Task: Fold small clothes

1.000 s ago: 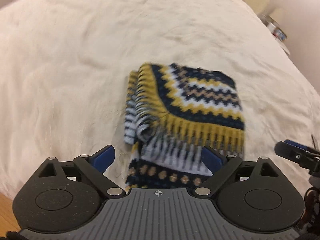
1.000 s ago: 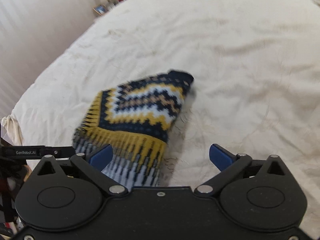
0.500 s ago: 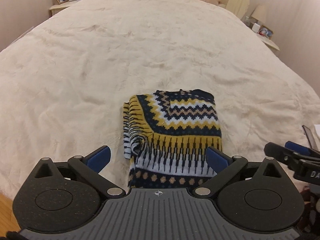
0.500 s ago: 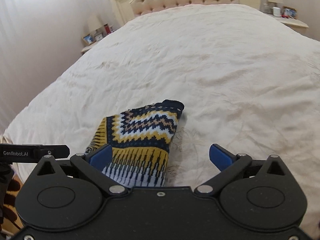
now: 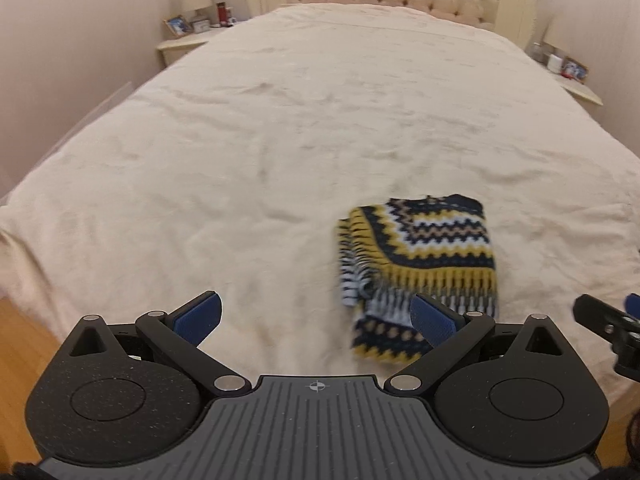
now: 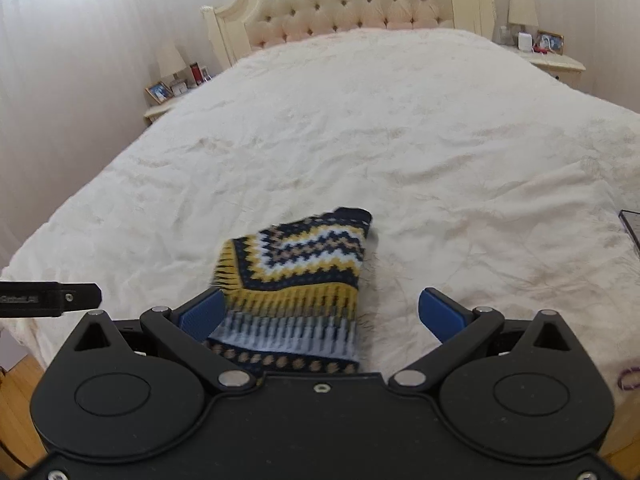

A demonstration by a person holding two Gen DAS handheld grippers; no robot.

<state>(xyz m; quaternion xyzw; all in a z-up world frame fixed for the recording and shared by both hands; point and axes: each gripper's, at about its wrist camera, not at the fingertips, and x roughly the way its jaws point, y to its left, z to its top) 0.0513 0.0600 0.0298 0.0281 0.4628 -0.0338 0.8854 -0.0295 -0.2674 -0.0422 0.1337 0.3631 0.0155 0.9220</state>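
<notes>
A small knitted garment [image 5: 420, 268] in navy, yellow and white zigzag lies folded into a compact rectangle on the cream bedspread [image 5: 280, 140], near the foot edge. My left gripper [image 5: 316, 316] is open and empty, pulled back with the garment ahead to its right. In the right wrist view the garment [image 6: 300, 280] lies just ahead, toward the left finger. My right gripper [image 6: 322, 314] is open and empty. Each gripper's tip shows at the edge of the other's view.
A tufted headboard [image 6: 348, 0] stands at the far end. Nightstands with lamps and photo frames stand at the left [image 5: 188, 36] and the right [image 6: 548, 56]. Wooden floor [image 5: 24, 344] shows past the bed's foot corner. A dark flat object [image 6: 632, 228] lies at the bed's right edge.
Both grippers have drawn back and tilted up from the folded garment, so the whole bed and headboard show. The left view has swung left, leaving the garment at its right.
</notes>
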